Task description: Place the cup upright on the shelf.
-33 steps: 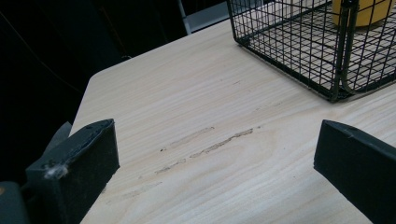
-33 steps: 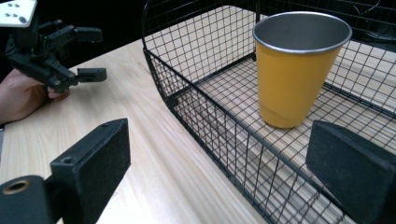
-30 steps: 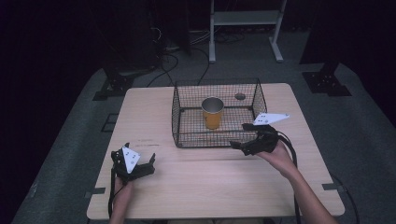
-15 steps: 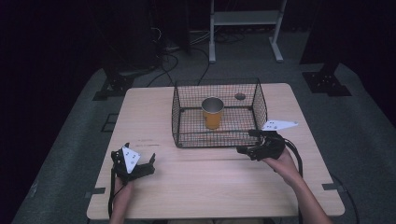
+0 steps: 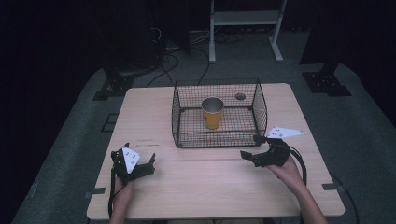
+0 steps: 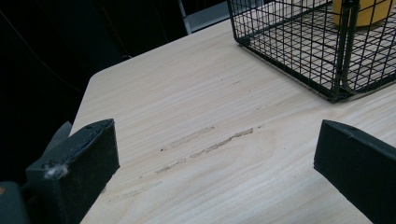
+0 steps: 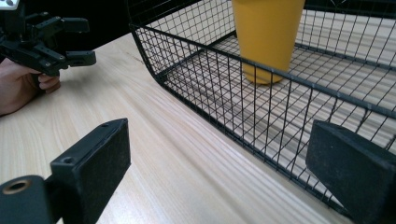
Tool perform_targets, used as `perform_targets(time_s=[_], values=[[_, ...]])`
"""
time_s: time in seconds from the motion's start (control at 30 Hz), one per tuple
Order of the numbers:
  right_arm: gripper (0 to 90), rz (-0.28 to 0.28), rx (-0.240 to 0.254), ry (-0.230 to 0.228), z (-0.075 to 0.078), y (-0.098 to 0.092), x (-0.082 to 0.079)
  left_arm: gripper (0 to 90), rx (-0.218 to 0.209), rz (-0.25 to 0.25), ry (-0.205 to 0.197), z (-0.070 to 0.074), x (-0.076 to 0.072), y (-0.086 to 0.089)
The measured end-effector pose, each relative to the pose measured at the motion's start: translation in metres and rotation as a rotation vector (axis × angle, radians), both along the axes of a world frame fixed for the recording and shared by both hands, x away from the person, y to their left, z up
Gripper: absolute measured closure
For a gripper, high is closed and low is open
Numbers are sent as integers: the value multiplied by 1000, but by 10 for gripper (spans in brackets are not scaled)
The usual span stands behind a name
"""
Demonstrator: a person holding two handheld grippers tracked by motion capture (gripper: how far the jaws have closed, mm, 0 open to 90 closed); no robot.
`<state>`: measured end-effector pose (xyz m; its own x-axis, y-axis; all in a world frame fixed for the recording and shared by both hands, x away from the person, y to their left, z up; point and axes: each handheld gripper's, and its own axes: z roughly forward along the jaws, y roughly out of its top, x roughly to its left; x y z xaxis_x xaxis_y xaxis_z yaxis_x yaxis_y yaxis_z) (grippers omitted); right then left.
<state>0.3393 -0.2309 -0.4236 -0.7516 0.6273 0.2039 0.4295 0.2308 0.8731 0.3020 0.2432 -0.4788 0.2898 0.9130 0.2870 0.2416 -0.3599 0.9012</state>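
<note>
A black wire basket [image 5: 219,136] stands on the far half of the wooden table [image 5: 205,186], with a yellow cup [image 5: 212,115] upright inside it. My right gripper [image 5: 249,147] hovers low just in front of the basket's near right corner, open and holding nothing. In the right gripper view its jaws [image 7: 219,158] frame the basket wall [image 7: 261,107] and the cup [image 7: 266,37] behind it. My left gripper [image 5: 150,164] rests near the table's front left, open and empty. The left gripper view [image 6: 215,154] looks over bare wood toward the basket's corner [image 6: 299,42].
A small dark round hole [image 5: 240,96] sits in the tabletop behind the basket. A white-framed stand [image 5: 245,18] is on the floor beyond the table. The left gripper [image 7: 89,41] and its hand appear far off in the right gripper view. Bare wood lies between the two grippers.
My right gripper has drawn back from the basket's front right corner toward the person and sunk lower, jaws still open. The left gripper has stayed put.
</note>
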Motion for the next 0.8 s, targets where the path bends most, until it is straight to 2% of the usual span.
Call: perform_targets(time_s=[0.23, 0.33, 0.43, 0.67, 0.8], values=[[59, -23, -1, 25, -11, -5, 0, 0, 4, 0, 0, 0, 0, 0], [59, -18, 19, 30, -10, -5, 0, 0, 2, 0, 0, 0, 0, 0], [59, -22, -7, 15, -8, -2, 0, 0, 3, -1, 0, 0, 0, 0], [60, -12, 3, 25, -8, 2, 4, 0, 2, -1, 0, 0, 0, 0], [60, -12, -16, 19, -7, 4, 5, 0, 2, -1, 0, 0, 0, 0]])
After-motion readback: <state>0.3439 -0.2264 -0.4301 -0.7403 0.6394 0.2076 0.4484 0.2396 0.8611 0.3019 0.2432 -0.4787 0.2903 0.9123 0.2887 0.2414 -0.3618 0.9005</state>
